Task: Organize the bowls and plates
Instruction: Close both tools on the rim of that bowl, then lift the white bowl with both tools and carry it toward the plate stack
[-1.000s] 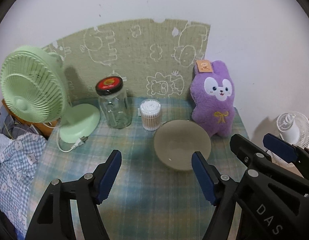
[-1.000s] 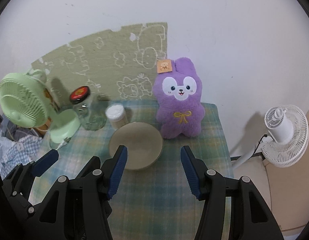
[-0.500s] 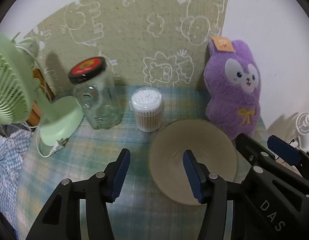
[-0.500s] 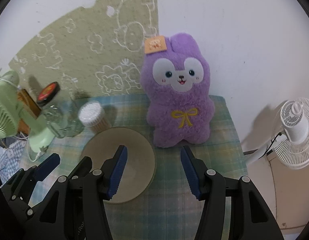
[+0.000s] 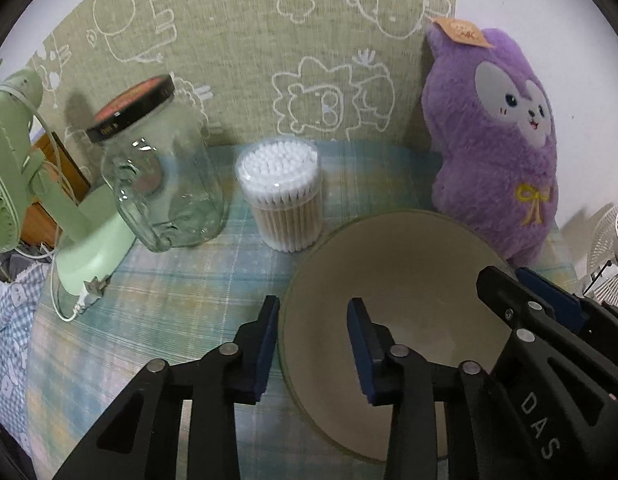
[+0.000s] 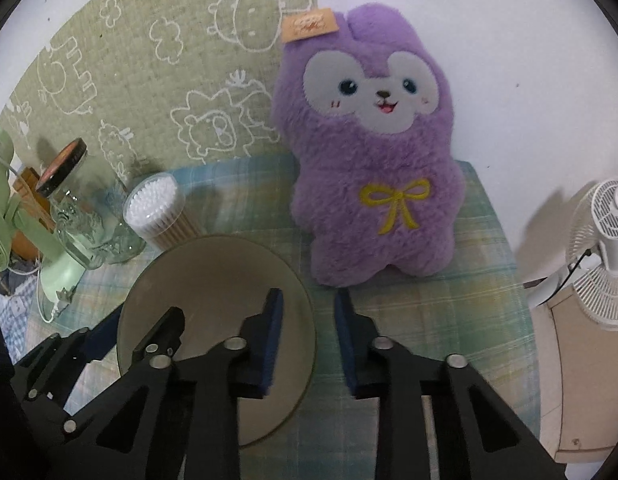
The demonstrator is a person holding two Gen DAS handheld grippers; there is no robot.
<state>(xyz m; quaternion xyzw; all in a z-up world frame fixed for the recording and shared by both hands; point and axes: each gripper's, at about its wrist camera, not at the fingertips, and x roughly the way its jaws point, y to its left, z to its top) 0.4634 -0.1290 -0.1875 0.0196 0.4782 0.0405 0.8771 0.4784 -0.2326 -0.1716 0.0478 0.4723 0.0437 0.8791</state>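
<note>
The bowl [image 5: 405,280] is round, plain and a dull tan-green color, and nothing is in it. It sits on the table [image 5: 169,300], which has a blue and green checked cloth.

The left gripper [image 5: 313,344] straddles the bowl's left rim, one blue pad outside and one inside. Its jaws are closing, but a gap still shows at the rim. The right gripper [image 6: 307,334] does the same at the bowl's right rim. Its jaws are closing too and are not yet pressing.

Just behind the bowl stand a tub of cotton swabs [image 5: 281,196] and a purple plush bunny [image 6: 373,152]. A glass jar [image 5: 161,176] stands left of the swabs.

The left view shows the green fan [image 5: 13,184] much better. The right view shows the white fan [image 6: 605,248] whole, and the bunny's full face.
</note>
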